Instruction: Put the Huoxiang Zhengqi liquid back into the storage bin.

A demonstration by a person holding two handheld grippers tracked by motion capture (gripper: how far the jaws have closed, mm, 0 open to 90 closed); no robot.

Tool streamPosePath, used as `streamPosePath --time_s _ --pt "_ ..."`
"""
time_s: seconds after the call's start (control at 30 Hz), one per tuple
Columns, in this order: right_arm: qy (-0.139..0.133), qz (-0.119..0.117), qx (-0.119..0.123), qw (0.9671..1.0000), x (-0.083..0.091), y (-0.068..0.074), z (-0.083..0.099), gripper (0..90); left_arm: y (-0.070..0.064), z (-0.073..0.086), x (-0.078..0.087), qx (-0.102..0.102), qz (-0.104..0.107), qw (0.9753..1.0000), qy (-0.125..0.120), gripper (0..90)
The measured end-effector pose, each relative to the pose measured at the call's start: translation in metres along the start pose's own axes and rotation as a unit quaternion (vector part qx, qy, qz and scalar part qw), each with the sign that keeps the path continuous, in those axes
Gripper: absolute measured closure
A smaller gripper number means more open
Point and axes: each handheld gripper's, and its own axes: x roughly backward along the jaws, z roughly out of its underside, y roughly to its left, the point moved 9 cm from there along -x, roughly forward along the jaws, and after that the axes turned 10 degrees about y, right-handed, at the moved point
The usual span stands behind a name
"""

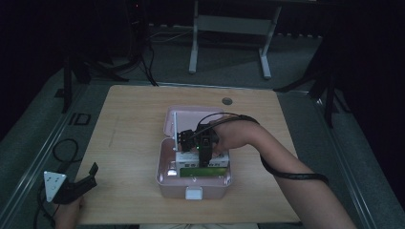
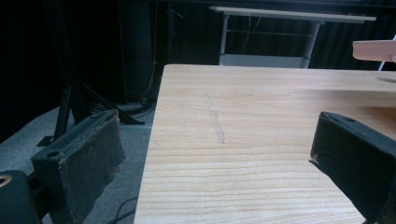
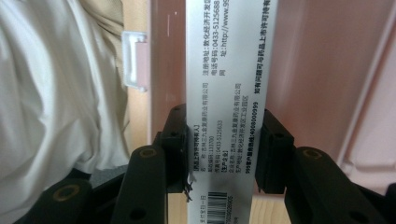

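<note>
Right hand-held gripper (image 1: 205, 153) is reaching into the pink box (image 1: 165, 177) near the middle of the surface (image 1: 129, 138), jaws pointing back toward the person. In the right gripper view this hand-held gripper (image 3: 225, 149) is pinching a white carton (image 3: 226, 70) by its two long edges, both black pads pressed flat against it. The carton is carrying printed black text and a barcode at its near end. It is running lengthwise away from the jaws, over the pink inner wall of the box (image 3: 317, 70). A white latch (image 3: 134, 59) is sitting on the box rim at the left of that view, with white cloth (image 3: 56, 102) beyond it.

From the high view, the box is standing open, its lid (image 1: 191, 117) tilted up at the far side and a white latch (image 1: 194, 193) on the near wall. White and green packets (image 1: 200, 168) are lying inside, beside the jaws. A black cable (image 1: 291, 175) is looping around the person's right forearm (image 1: 296, 171).

Left hand-held gripper (image 1: 79, 185) is resting at the near left corner of the surface, well apart from the box, grey three-cornered plate (image 1: 53, 183) on top. In the left gripper view its jaws are spread wide with nothing between them, left hand-held gripper (image 2: 215, 154) hanging over bare wood (image 2: 243, 107) at the surface's left edge. Grey floor (image 2: 135, 135) is showing beyond that edge.
</note>
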Motion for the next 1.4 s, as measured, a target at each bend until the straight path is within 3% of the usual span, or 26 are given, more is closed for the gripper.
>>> streamPosePath --time_s 0.5,0.9,1.13,1.33,1.4 --pt "0.005 -0.029 -0.009 0.9995 -0.06 -0.008 -0.009 61.8 0.0 0.0 0.0 0.0 0.001 1.0 0.001 2.6" --pt "0.009 -0.041 -0.01 0.9991 -0.09 -0.007 -0.017 61.7 0.0 0.0 0.0 0.002 0.002 1.0 0.001 2.6" --pt "0.02 -0.04 -0.01 0.9989 -0.105 -0.007 -0.016 61.6 0.0 0.0 0.0 0.001 0.002 1.0 0.001 2.6" --pt "0.013 -0.04 -0.012 0.999 -0.106 -0.006 -0.016 61.1 0.0 0.0 -0.001 0.001 0.002 1.0 0.002 2.6" --pt "0.015 -0.044 -0.007 0.9989 -0.103 -0.005 -0.016 57.2 0.0 0.0 -0.001 0.001 0.002 1.0 0.002 2.6"
